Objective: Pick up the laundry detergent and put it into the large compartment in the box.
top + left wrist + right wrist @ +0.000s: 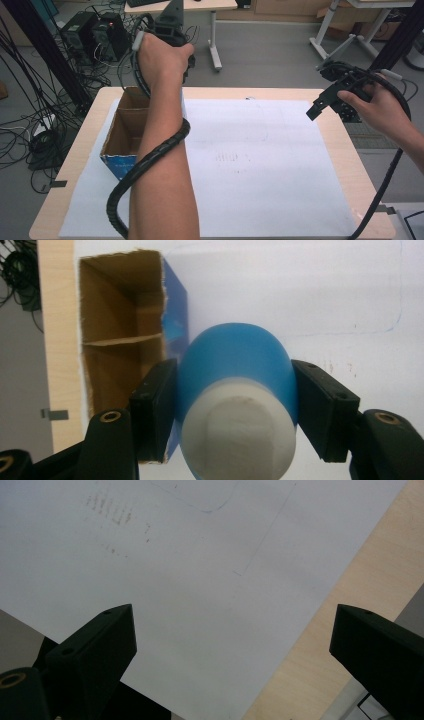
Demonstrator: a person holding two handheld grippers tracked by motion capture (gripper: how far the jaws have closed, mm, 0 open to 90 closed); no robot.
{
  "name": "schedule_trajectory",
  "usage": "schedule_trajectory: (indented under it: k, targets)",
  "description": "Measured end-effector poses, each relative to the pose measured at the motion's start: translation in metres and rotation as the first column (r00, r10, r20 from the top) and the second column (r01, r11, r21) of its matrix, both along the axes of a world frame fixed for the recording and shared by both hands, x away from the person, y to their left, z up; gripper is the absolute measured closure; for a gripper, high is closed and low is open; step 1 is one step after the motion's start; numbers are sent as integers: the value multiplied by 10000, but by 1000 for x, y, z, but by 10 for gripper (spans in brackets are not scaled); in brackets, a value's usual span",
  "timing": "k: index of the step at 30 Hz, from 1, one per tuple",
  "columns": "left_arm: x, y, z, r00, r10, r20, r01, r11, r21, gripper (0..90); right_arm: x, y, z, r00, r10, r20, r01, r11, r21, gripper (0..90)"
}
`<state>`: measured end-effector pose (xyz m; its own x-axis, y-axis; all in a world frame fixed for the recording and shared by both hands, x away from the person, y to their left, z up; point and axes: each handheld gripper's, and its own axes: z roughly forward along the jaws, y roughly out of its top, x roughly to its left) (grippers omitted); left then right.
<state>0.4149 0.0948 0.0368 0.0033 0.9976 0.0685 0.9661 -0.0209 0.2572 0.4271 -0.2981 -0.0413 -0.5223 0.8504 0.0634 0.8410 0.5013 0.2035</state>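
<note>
My left gripper (235, 407) is shut on a blue bottle (235, 360) whose white end faces the camera; both black pads (155, 405) press on its sides. In the high view this gripper (171, 29) is held high over the far left of the table, with the hand hiding its jaws. Below it stands an open cardboard box (120, 340) with a blue outer wall (120, 165) and a divider inside. My right gripper (325, 102) hangs open over the table's right edge, and nothing sits between its jaws (235, 630).
A white paper sheet (260, 160) covers most of the wooden table (345, 150). Beyond the far edge are computer towers (97, 32), loose cables (30, 130) on the floor at left, and desk legs (215, 45). Each gripper trails a black cable (150, 160).
</note>
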Motion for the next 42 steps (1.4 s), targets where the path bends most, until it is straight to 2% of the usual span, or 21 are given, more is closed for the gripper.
schedule_trajectory:
  k: [4,13,17,25,30,34,42]
  targets:
    - [-8,14,12,9997,196,130,-195,9998,-49,385,1,5,1,9999,126,-21,-126,9999,-2,48]
    - [-28,35,42,9968,612,514,-619,9980,127,385,1,16,4,9998,212,10,-212,9996,-169,48]
    - [-36,46,48,9936,866,723,-873,9962,69,385,1,20,6,9997,253,42,-252,9995,-180,48]
    - [-39,64,51,9910,1097,773,-1100,9939,-3,385,1,24,12,9997,223,63,-221,9995,-246,48]
    - [-39,71,50,9894,1201,812,-1212,9926,97,385,0,27,13,9996,236,122,-232,9992,-316,48]
    - [-36,73,45,9894,1251,738,-1274,9915,276,385,4,29,12,9996,285,58,-282,9989,-374,48]
    - [-33,85,33,9884,1329,729,-1353,9904,285,385,6,32,10,9997,259,-27,-260,9986,-451,48]
